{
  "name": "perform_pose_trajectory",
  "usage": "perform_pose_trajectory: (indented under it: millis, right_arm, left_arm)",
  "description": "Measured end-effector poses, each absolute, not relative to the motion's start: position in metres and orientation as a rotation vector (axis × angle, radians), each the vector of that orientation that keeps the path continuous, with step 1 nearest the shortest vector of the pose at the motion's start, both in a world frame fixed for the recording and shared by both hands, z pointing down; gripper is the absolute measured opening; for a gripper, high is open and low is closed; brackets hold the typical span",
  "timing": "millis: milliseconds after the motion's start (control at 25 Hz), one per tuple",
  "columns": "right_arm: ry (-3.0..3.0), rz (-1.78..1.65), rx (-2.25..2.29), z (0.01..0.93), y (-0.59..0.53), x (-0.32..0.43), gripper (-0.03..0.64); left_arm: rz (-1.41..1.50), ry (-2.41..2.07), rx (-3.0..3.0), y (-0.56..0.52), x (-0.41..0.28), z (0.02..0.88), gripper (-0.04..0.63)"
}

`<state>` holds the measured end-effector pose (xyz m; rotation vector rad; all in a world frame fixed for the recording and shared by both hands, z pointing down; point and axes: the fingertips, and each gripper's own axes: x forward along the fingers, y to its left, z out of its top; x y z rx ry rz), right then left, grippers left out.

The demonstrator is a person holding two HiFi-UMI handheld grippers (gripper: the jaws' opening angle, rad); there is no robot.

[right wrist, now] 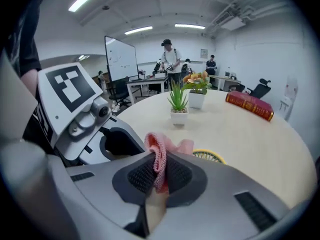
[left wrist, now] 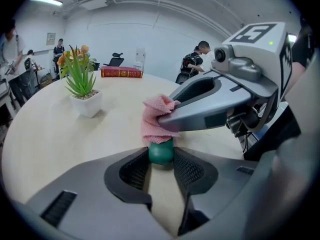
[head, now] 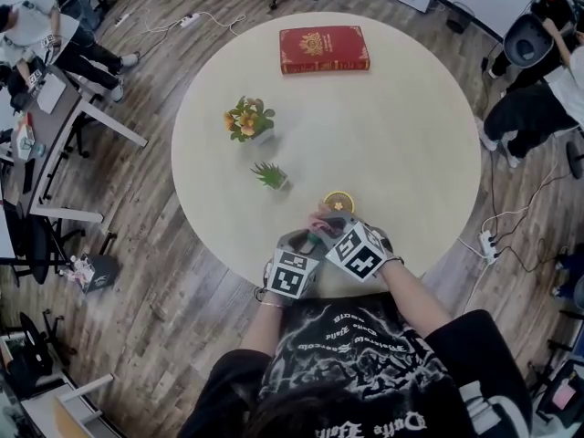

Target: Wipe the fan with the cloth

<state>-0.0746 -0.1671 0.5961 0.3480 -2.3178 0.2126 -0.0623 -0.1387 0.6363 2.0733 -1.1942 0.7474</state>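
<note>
A small hand fan with a yellow grille [head: 338,201] lies near the front edge of the round table [head: 411,135]. In the left gripper view its green handle [left wrist: 160,153] sits pinched between the jaws of my left gripper [left wrist: 161,157], which is shut on it. My right gripper [right wrist: 159,171] is shut on a pink cloth [right wrist: 160,156]; the cloth [left wrist: 156,120] hangs right over the green handle. The yellow grille [right wrist: 209,156] peeks out just beyond the right jaws. In the head view the left gripper [head: 306,243] and right gripper [head: 330,226] are side by side, almost touching.
A small green plant [head: 271,176] in a white pot and an orange flower pot [head: 248,119] stand left of centre. A red book [head: 323,48] lies at the far edge. People, desks and chairs surround the table; power strips lie on the floor.
</note>
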Motion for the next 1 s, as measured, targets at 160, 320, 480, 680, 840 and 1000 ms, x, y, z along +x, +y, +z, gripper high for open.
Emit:
perform_pose_trajectory:
  millis: [160, 320, 480, 680, 840, 1000]
  right_arm:
    - [-2.317, 0.453, 0.240, 0.602, -0.150, -0.069, 0.034]
    - [-2.286, 0.449, 0.129, 0.604, -0.137, -0.069, 0.032]
    - [-2.285, 0.249, 0.282, 0.594, -0.165, -0.062, 0.032]
    - [-2.280, 0.030, 0.363, 0.589, -0.196, -0.064, 0.032]
    - [-2.264, -0.099, 0.347, 0.591, -0.205, -0.066, 0.032]
    - [-2.268, -0.074, 0.396, 0.589, -0.221, -0.069, 0.032]
  left_arm:
    - [0.751, -1.186, 2.071, -0.139, -0.062, 0.637, 0.170]
    - [0.747, -1.185, 2.058, -0.139, -0.062, 0.637, 0.169]
    - [0.743, -1.178, 2.061, -0.139, -0.061, 0.636, 0.169]
    - [0.768, -1.186, 2.068, -0.140, -0.062, 0.637, 0.169]
    - [0.742, -1.193, 2.044, -0.139, -0.061, 0.637, 0.169]
    - [0.736, -1.219, 2.022, -0.140, -0.061, 0.634, 0.169]
